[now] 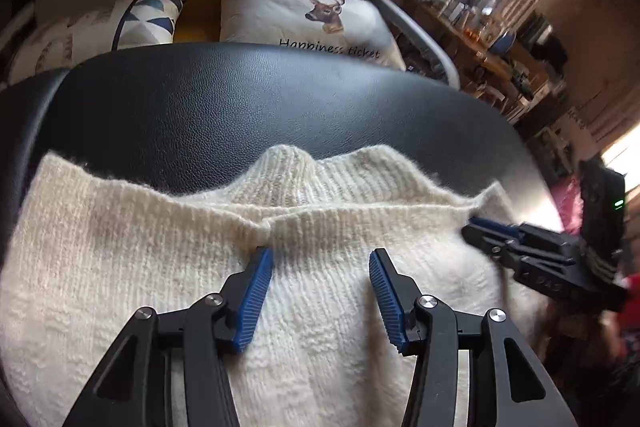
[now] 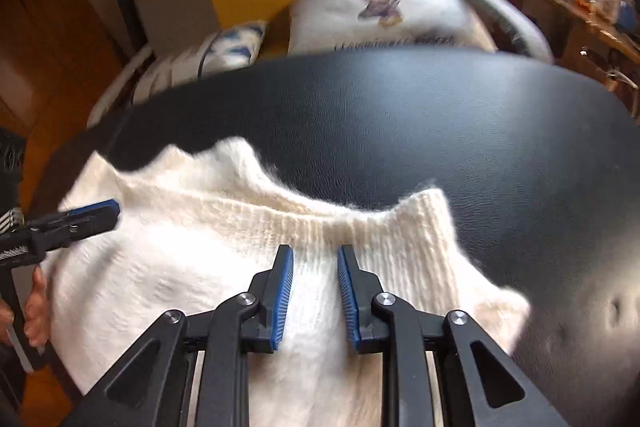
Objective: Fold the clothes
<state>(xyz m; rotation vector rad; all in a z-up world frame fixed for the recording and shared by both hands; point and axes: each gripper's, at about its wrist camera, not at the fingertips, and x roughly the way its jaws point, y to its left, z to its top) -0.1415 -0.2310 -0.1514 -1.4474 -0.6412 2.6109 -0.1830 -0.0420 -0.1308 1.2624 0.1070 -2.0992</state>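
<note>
My sweater (image 1: 168, 267) lies across the near part of the black leather surface (image 1: 280, 99), long axis left-right. Both my grippers, left (image 1: 320, 259) and right (image 2: 316, 255), hover apart, empty, over its far edge.

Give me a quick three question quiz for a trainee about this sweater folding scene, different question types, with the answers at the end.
1. True or false: the cream knit sweater lies on a black leather surface.
2. Multiple choice: what is printed on the cushion behind the surface? A) a deer B) a cat C) a sailboat
3. Short answer: which gripper's jaws stand wider apart, the left gripper or the right gripper?

Key
1. True.
2. A, a deer, with lettering beneath it.
3. The left; neither has cloth pinched between its pads.
</note>
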